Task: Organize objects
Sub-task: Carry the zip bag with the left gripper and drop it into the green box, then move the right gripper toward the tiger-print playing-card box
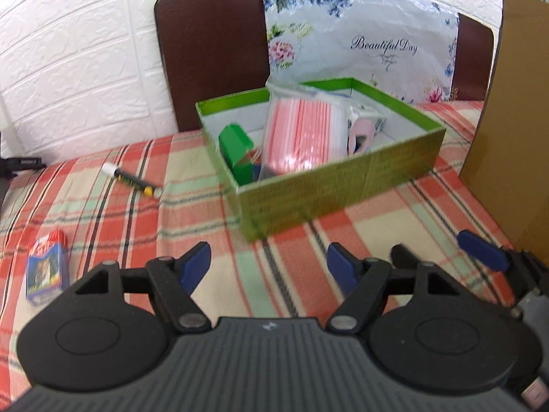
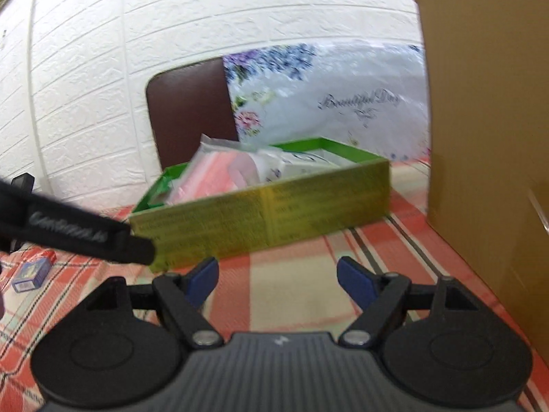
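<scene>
A green open box (image 1: 346,185) stands on the plaid tablecloth (image 1: 137,226) and holds a pink packet in clear plastic (image 1: 298,130), a small green box (image 1: 236,151) and a pink-and-white item (image 1: 363,130). A black marker with a white cap (image 1: 132,180) lies left of the box. A small blue and red card box (image 1: 48,269) lies at the near left. My left gripper (image 1: 269,267) is open and empty, in front of the box. My right gripper (image 2: 278,279) is open and empty, also before the green box (image 2: 267,219). The card box shows in the right wrist view (image 2: 32,271).
A tall brown cardboard box (image 1: 514,120) stands at the right, also in the right wrist view (image 2: 487,137). A floral plastic bag (image 1: 360,41) leans on a dark brown chair back (image 1: 212,58) behind the table. The left gripper's black body (image 2: 75,233) crosses the right wrist view at left.
</scene>
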The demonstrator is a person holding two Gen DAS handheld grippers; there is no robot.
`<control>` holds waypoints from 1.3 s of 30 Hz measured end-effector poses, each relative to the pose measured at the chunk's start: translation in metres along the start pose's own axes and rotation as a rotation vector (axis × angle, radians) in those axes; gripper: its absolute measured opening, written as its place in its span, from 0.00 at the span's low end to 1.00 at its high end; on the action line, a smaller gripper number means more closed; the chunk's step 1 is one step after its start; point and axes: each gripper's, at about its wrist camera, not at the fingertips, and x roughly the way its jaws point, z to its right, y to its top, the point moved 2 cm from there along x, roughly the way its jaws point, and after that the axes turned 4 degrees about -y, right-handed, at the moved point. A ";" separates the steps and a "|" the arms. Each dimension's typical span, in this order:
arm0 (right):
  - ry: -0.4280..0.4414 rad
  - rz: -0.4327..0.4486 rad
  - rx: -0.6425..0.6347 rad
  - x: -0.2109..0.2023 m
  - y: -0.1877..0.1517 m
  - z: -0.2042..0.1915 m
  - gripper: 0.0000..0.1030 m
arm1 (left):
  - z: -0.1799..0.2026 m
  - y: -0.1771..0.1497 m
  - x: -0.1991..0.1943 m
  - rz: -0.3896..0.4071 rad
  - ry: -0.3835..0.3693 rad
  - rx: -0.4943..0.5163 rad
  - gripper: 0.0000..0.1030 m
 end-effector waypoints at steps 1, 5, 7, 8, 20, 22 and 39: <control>-0.004 -0.006 0.001 -0.002 -0.002 0.001 0.77 | 0.000 -0.003 -0.001 0.000 0.003 -0.005 0.76; 0.003 -0.018 0.027 -0.004 -0.008 0.007 0.77 | 0.000 -0.013 -0.007 0.000 0.013 -0.004 0.78; 0.003 -0.015 0.041 -0.004 -0.008 0.010 0.77 | 0.002 -0.017 -0.010 0.005 0.020 0.000 0.79; 0.002 -0.018 0.044 -0.003 -0.009 0.010 0.77 | 0.001 -0.018 -0.011 0.008 0.023 0.001 0.79; -0.034 0.034 0.046 -0.011 -0.010 0.010 0.81 | -0.010 -0.036 -0.013 0.049 0.088 0.000 0.82; -0.037 0.036 0.036 -0.011 -0.010 0.009 0.81 | -0.013 -0.040 -0.010 0.058 0.099 0.011 0.82; -0.030 0.002 -0.032 -0.004 -0.009 0.000 0.81 | -0.032 -0.076 0.012 0.108 0.146 0.001 0.99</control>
